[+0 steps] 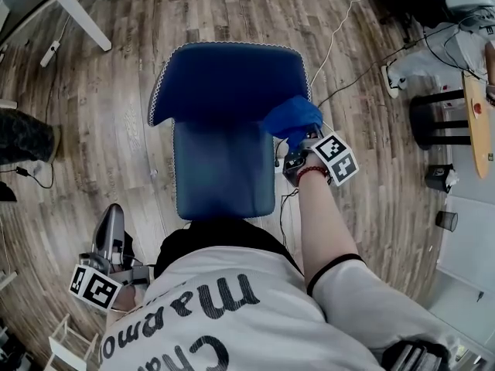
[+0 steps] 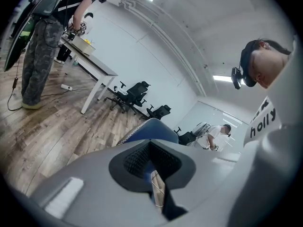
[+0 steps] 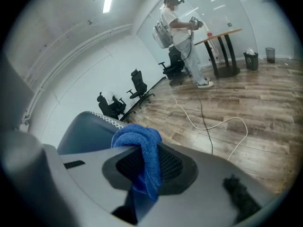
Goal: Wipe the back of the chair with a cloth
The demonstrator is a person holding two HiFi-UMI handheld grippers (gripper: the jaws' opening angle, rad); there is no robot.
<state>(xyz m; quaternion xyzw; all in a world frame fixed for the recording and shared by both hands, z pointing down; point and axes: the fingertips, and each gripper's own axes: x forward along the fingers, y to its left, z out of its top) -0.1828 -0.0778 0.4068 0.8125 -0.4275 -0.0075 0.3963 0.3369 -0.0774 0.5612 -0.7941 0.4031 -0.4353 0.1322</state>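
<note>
The blue chair stands in front of me in the head view, its back (image 1: 224, 79) beyond the seat (image 1: 224, 172). A white stitched edge runs round the chair's back. My right gripper (image 1: 298, 140) is shut on a bunched blue cloth (image 1: 292, 118), which rests against the right edge of the back. In the right gripper view the cloth (image 3: 137, 138) hangs between the jaws of the right gripper (image 3: 147, 161), with the chair's back (image 3: 83, 129) just behind. My left gripper (image 1: 110, 226) hangs low at my left side, shut and holding nothing. The left gripper (image 2: 152, 161) points toward the chair's back (image 2: 151, 131).
A white table leg (image 1: 81, 18) and a power strip (image 1: 50, 52) are at the far left. A white cable (image 1: 340, 25) crosses the wooden floor right of the chair. A round table (image 1: 476, 122) and a black bin (image 1: 439, 178) stand at the right. Another person (image 3: 177, 30) stands further off.
</note>
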